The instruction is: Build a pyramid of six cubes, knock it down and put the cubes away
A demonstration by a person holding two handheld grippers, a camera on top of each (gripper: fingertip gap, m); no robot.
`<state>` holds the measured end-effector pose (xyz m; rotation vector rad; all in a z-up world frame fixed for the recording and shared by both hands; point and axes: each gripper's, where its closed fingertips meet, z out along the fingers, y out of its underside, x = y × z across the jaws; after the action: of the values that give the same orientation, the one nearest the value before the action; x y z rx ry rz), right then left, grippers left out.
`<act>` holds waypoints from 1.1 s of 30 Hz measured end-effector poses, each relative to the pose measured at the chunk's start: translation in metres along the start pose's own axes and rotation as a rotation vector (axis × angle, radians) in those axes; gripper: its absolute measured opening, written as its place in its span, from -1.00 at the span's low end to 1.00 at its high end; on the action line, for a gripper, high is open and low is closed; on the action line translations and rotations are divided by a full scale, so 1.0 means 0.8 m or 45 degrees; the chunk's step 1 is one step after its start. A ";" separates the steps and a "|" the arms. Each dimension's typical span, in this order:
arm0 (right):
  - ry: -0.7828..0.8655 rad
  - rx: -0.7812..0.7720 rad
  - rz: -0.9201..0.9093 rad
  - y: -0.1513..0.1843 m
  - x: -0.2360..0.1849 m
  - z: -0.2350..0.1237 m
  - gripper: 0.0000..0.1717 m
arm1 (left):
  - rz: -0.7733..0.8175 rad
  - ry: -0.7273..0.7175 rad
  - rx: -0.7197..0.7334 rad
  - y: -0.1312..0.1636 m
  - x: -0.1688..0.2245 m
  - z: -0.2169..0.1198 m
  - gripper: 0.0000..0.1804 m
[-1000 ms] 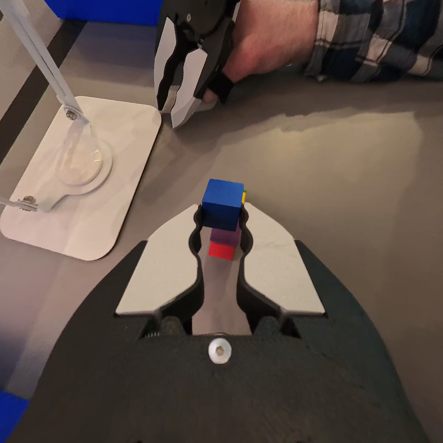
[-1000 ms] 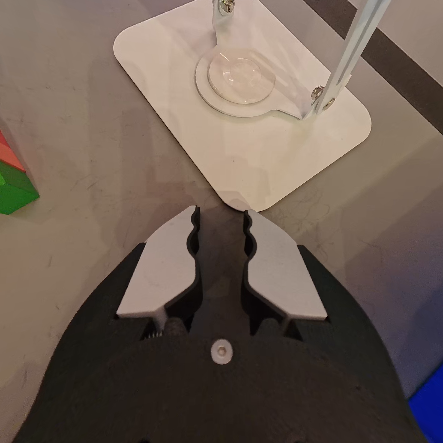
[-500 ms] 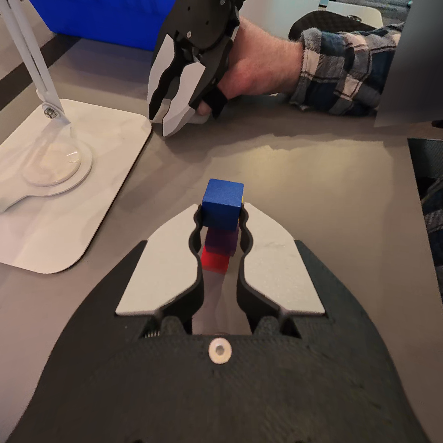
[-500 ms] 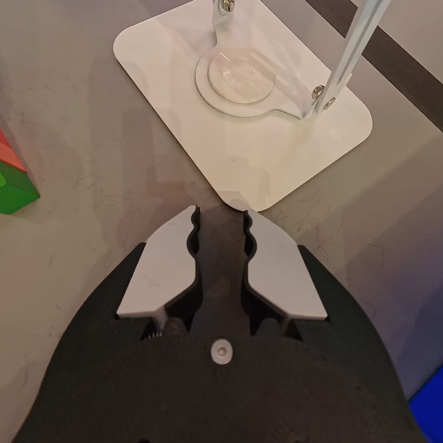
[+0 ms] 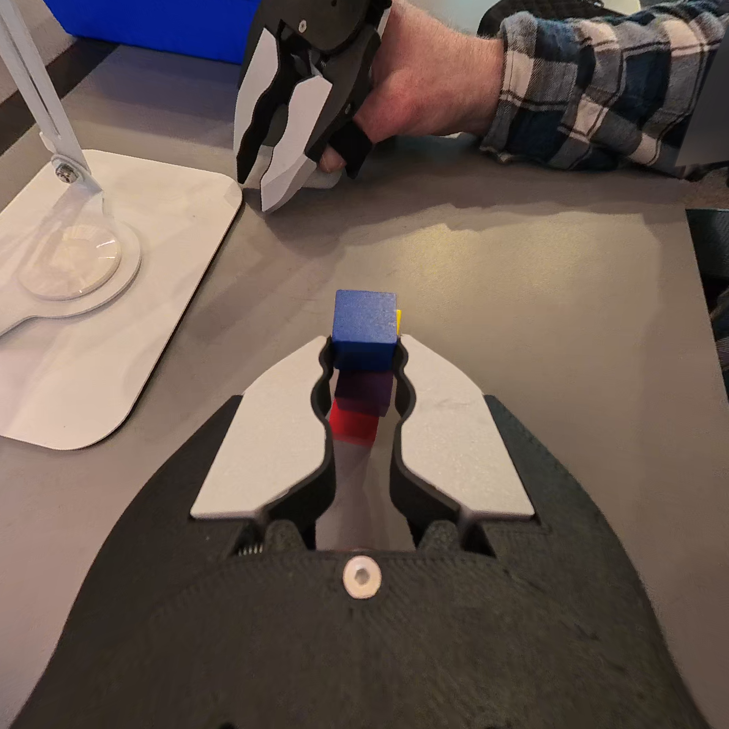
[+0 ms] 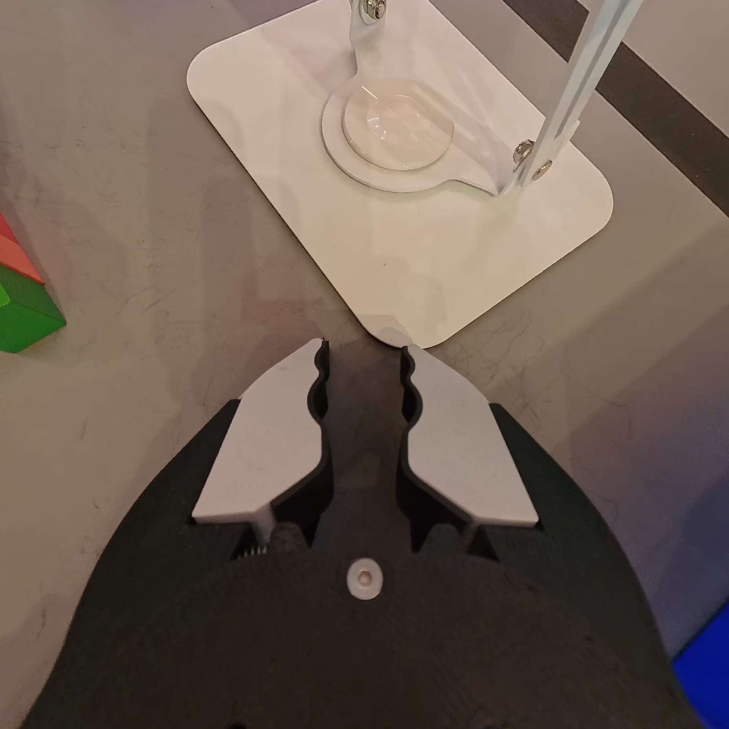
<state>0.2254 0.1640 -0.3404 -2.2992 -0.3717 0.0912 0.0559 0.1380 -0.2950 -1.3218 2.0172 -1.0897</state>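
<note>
In the left wrist view my left gripper [image 5: 363, 343] is shut on a blue cube [image 5: 365, 315], with both pads against its sides. The cube is held over a purple cube [image 5: 363, 390] and a red cube [image 5: 353, 428] stacked below it. A sliver of a yellow cube [image 5: 399, 320] shows behind. My right gripper [image 6: 363, 349] is open and empty, low over the grey table at the corner of a white base plate [image 6: 414, 256]. It also shows in the left wrist view [image 5: 272, 189]. A green cube [image 6: 23, 315] and a salmon-red cube [image 6: 15, 252] lie at the left edge of the right wrist view.
The white base plate [image 5: 79, 315] carries a clear dome and slanted white rods. A blue bin [image 5: 157, 23] stands at the back of the table and shows again in the right wrist view [image 6: 706, 686]. A hand in a plaid sleeve [image 5: 426, 79] holds the right gripper. The table's right edge [image 5: 694, 276] is near. One gripper's finger ends stand about 20 cm off the other's.
The left gripper has shifted and tilted over the stack with the blue cube still in its grasp. The right gripper has not moved.
</note>
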 end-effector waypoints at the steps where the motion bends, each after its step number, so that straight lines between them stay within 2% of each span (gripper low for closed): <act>1: 0.000 0.000 0.000 0.000 0.000 0.000 -0.59 | 0.002 0.013 0.005 0.000 0.003 0.000 -0.69; 6: 0.000 0.000 -0.001 0.000 0.000 0.000 -0.59 | 0.001 0.020 0.008 -0.001 0.004 -0.001 -0.50; 9: 0.000 0.000 0.000 0.000 0.000 0.000 -0.59 | 0.018 0.024 0.019 -0.004 0.005 -0.003 -0.53; 13: -0.001 0.000 0.000 0.000 0.000 0.000 -0.59 | 0.058 0.034 0.014 -0.007 0.006 -0.003 -0.70; 33: -0.004 0.000 0.000 0.000 0.000 0.000 -0.60 | 0.124 0.155 -0.039 -0.002 0.007 -0.009 -0.70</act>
<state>0.2254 0.1638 -0.3405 -2.2996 -0.3733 0.0945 0.0489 0.1349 -0.2899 -1.1840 2.1705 -1.1233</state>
